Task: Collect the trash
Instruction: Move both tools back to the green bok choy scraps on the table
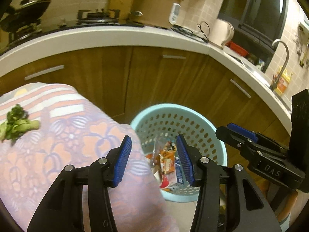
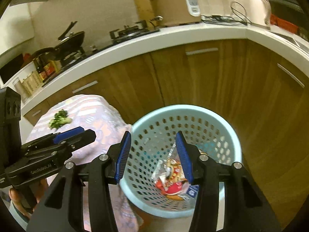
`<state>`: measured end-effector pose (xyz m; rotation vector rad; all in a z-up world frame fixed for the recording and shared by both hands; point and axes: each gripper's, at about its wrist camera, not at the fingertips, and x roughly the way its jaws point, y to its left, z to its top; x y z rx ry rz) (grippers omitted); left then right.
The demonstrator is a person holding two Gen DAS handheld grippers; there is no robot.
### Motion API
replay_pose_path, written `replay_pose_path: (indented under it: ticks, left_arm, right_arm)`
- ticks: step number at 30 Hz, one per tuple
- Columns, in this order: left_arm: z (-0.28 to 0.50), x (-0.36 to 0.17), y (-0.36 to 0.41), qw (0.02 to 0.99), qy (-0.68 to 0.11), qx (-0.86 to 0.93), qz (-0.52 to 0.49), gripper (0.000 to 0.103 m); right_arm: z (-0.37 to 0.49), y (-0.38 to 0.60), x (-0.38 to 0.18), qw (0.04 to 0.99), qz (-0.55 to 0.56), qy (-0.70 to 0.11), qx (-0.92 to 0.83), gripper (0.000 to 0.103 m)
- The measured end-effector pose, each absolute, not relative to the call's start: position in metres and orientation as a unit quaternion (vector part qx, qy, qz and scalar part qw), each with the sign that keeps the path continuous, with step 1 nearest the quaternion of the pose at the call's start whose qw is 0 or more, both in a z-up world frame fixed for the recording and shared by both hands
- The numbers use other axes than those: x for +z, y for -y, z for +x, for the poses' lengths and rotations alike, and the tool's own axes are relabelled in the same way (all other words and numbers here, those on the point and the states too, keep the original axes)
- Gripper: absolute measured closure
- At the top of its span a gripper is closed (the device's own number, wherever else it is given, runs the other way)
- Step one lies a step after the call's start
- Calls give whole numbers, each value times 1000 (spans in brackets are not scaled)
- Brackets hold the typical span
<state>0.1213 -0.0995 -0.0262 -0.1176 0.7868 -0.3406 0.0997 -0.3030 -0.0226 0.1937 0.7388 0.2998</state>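
A light blue perforated basket (image 1: 170, 107) (image 2: 185, 107) stands on the floor below me, with snack wrappers (image 1: 167, 161) (image 2: 171, 176) lying in its bottom. My left gripper (image 1: 154, 137) (image 2: 88, 132) hovers open over the basket's left rim, nothing between its blue pads. My right gripper (image 2: 153, 134) (image 1: 225, 129) is open too, above the basket's middle, and holds nothing. A green vegetable scrap (image 1: 17, 123) (image 2: 59, 118) lies on the flower-patterned cloth (image 1: 73, 141) (image 2: 92, 106) covering a surface to the left of the basket.
Brown cabinet doors (image 1: 154, 77) under a white counter (image 2: 135, 44) stand close behind the basket. The counter carries a rice cooker (image 1: 154, 5), a kettle (image 1: 222, 31) and a stove with pans (image 2: 67, 42). A faucet (image 1: 282, 58) is at the right.
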Motion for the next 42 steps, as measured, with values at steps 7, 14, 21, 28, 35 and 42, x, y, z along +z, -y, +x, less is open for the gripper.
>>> replay_pose_path:
  ticks: [7, 14, 21, 28, 35, 42]
  left_arm:
    - [106, -8, 56, 920, -358, -137, -78, 56]
    - [92, -5, 7, 927, -351, -92, -91, 56]
    - [80, -8, -61, 932, -347, -22, -104, 56]
    - [93, -18, -129, 926, -362, 19, -106, 56]
    - [136, -46, -163, 910, -404, -1, -94, 56]
    - [160, -61, -164, 905, -419, -42, -69, 57]
  right_arm:
    - [99, 255, -6, 918, 69, -346, 182, 59]
    - [98, 194, 10, 913, 48, -336, 227, 59]
    - [104, 139, 5, 895, 39, -352, 272, 59]
    - [123, 79, -1, 878, 3, -360, 315, 59]
    - [160, 33, -25, 854, -22, -391, 341, 62]
    - [193, 24, -42, 838, -5, -415, 354, 62]
